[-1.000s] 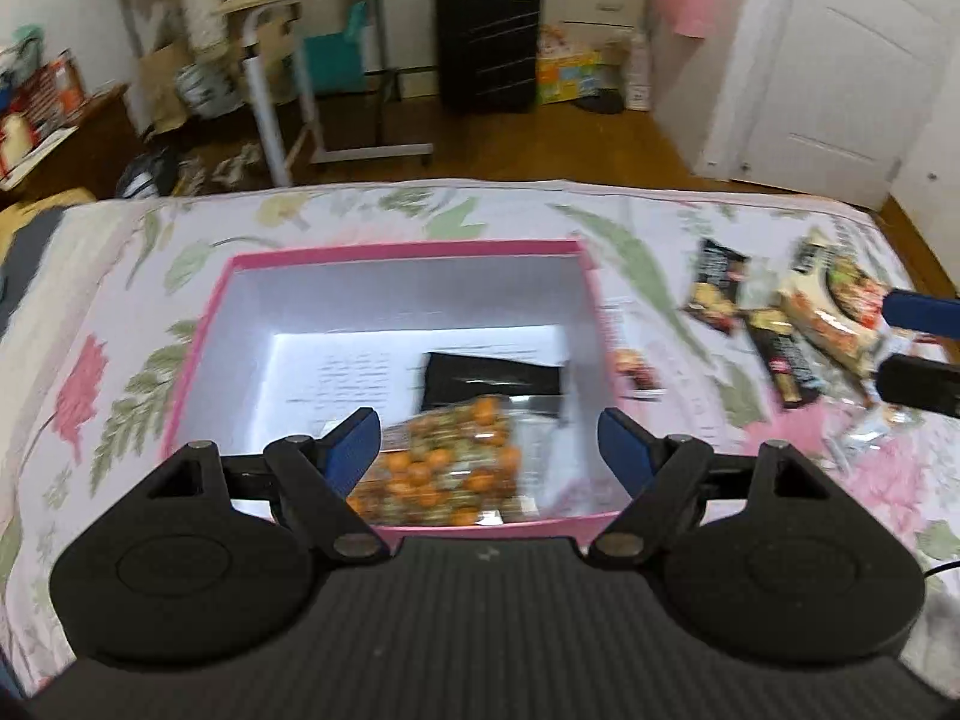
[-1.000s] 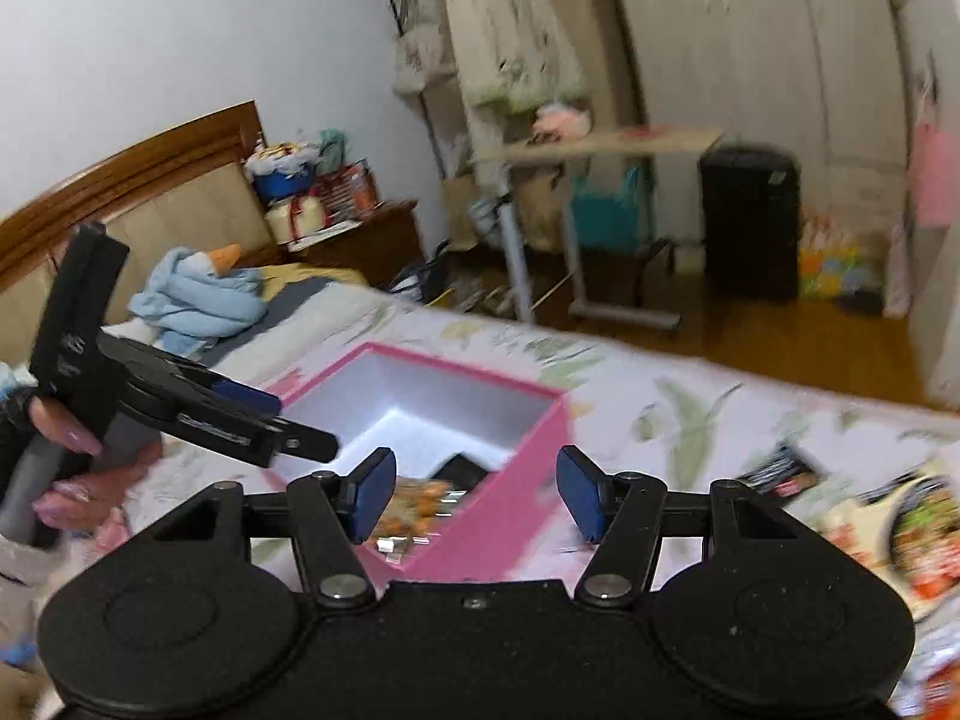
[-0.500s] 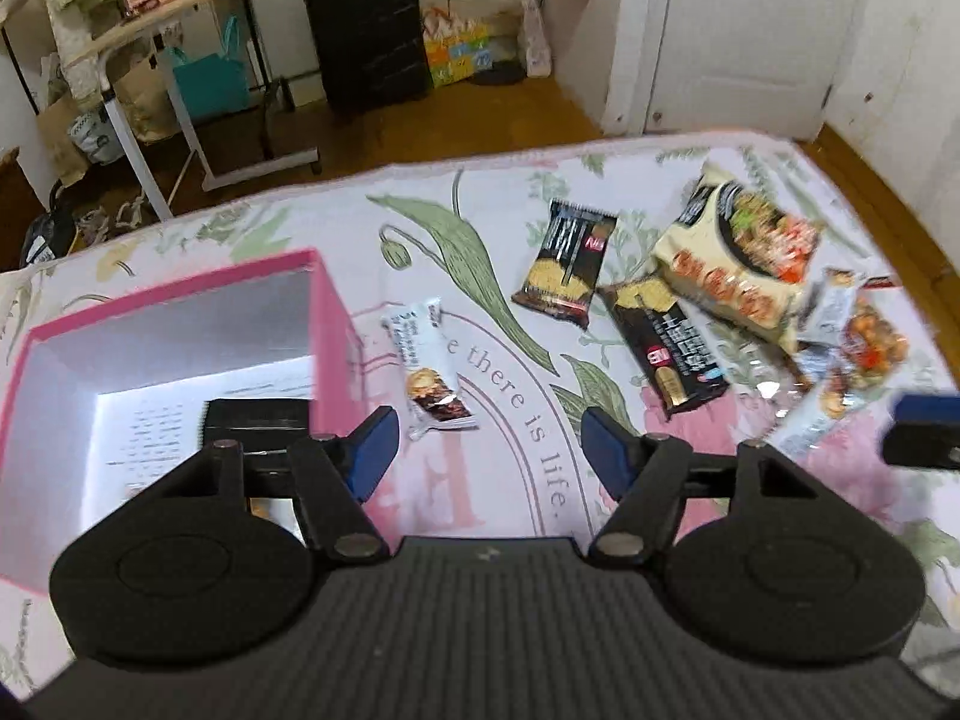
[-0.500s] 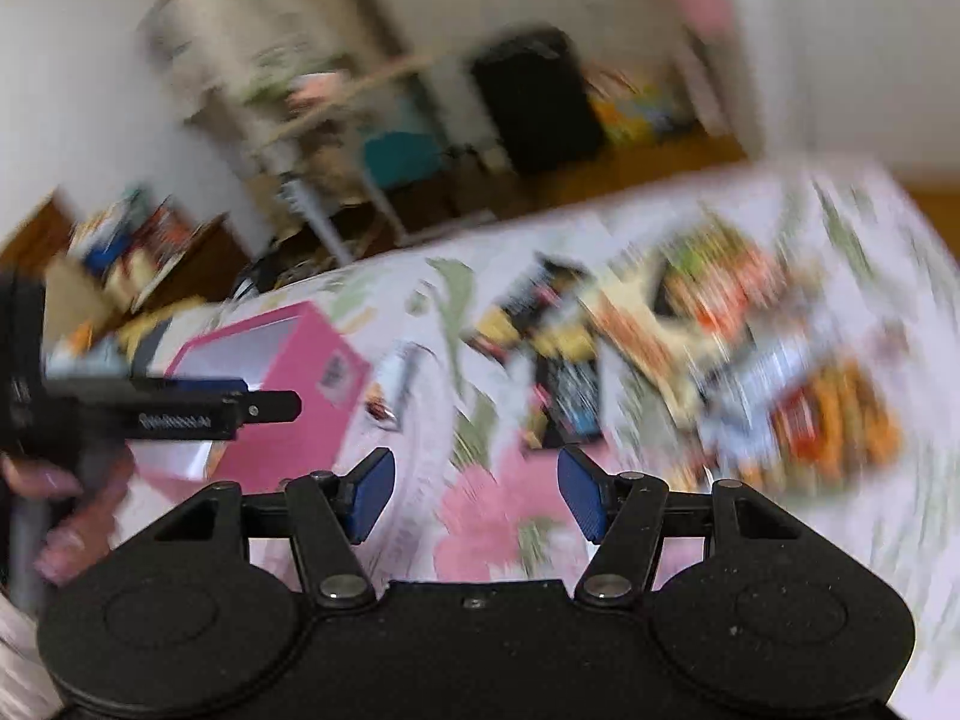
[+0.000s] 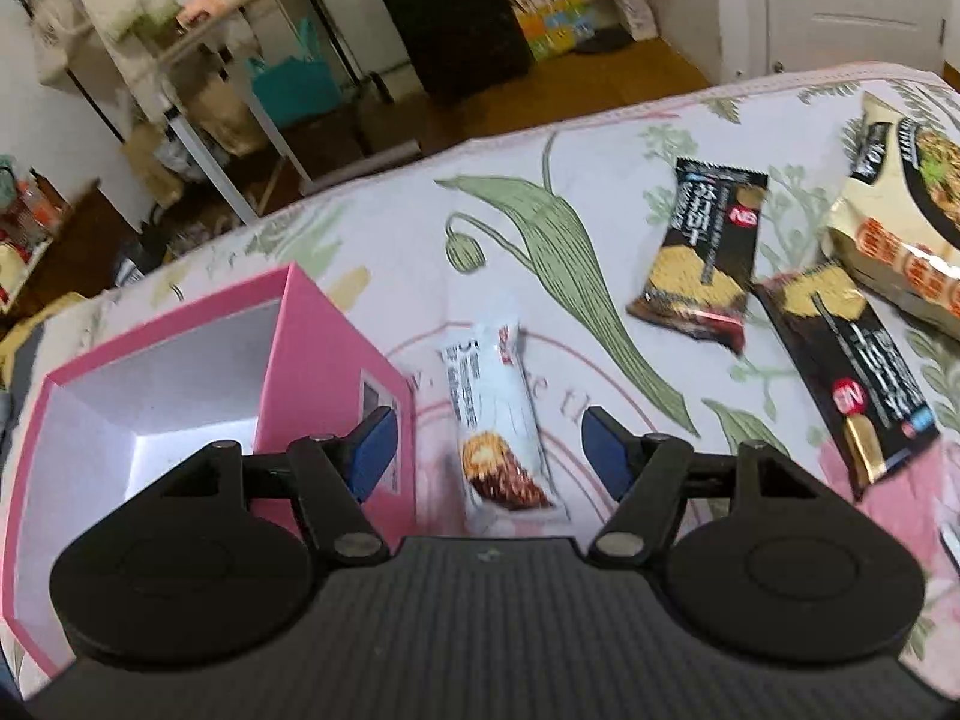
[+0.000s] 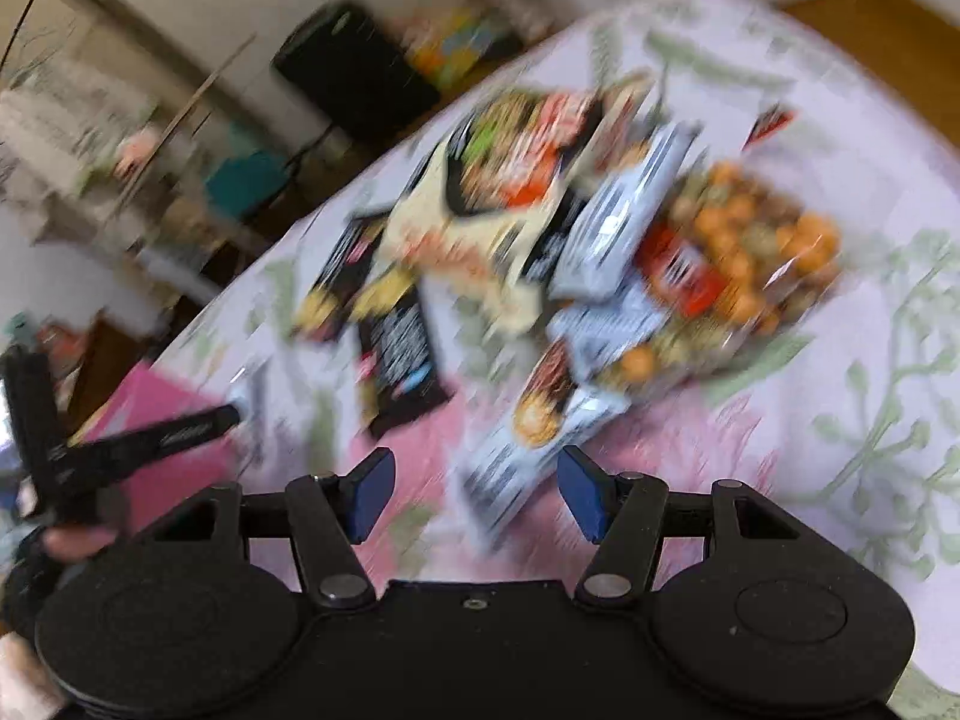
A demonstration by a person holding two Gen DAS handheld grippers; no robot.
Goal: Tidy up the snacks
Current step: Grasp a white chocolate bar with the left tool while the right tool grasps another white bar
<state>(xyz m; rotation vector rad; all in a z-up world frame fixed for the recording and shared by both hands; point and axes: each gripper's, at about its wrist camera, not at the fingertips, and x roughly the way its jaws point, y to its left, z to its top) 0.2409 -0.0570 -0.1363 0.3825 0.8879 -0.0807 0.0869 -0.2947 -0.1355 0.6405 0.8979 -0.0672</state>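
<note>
Snacks lie on the floral bedspread [image 5: 600, 144]; both pairs of jaws are spread, holding nothing. Left gripper [image 5: 489, 450] frames a white wrapped bar [image 5: 495, 420], probably light, crinkly and slippery, best pinched across its middle. Pink box [image 5: 312, 360] at nine o'clock is cut off. Right gripper [image 6: 474, 492] faces a blurred snack pile [image 6: 600, 252] at twelve.

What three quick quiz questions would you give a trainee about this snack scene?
1. True or false: the left claw is open.
2. Which packet lies between its fingers: A) white snack bar B) noodle bag?
3. Fill in: the pink box sits to the bar's ____ in the left wrist view.

Key: 1 true; 2 A; 3 left.
</note>
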